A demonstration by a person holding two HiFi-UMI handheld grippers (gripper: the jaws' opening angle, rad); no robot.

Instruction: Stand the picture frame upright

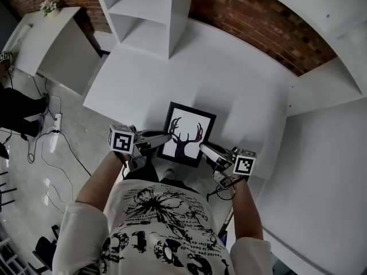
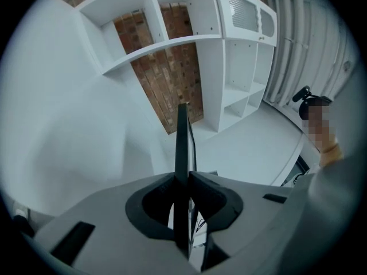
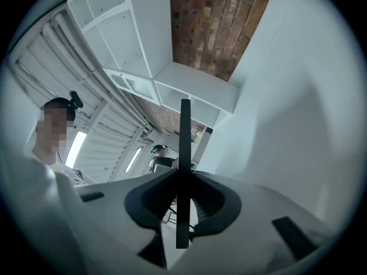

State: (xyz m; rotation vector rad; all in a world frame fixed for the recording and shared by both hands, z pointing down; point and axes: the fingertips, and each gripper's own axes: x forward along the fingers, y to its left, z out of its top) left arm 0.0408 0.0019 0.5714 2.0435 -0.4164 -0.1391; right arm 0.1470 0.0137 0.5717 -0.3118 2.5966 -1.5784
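Black-rimmed picture frame (image 1: 186, 134) is gripped at its left edge by left gripper (image 1: 162, 139), at its right by right gripper (image 1: 207, 150), above white table (image 1: 241, 85).

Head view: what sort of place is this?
Probably a staged room set in a lab or studio: white shelving against a brick wall, a white table, a power strip on the floor.

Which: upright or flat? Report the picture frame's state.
Tilted, not upright: the picture frame faces up toward the head view, side edges clamped by left claw and right claw.
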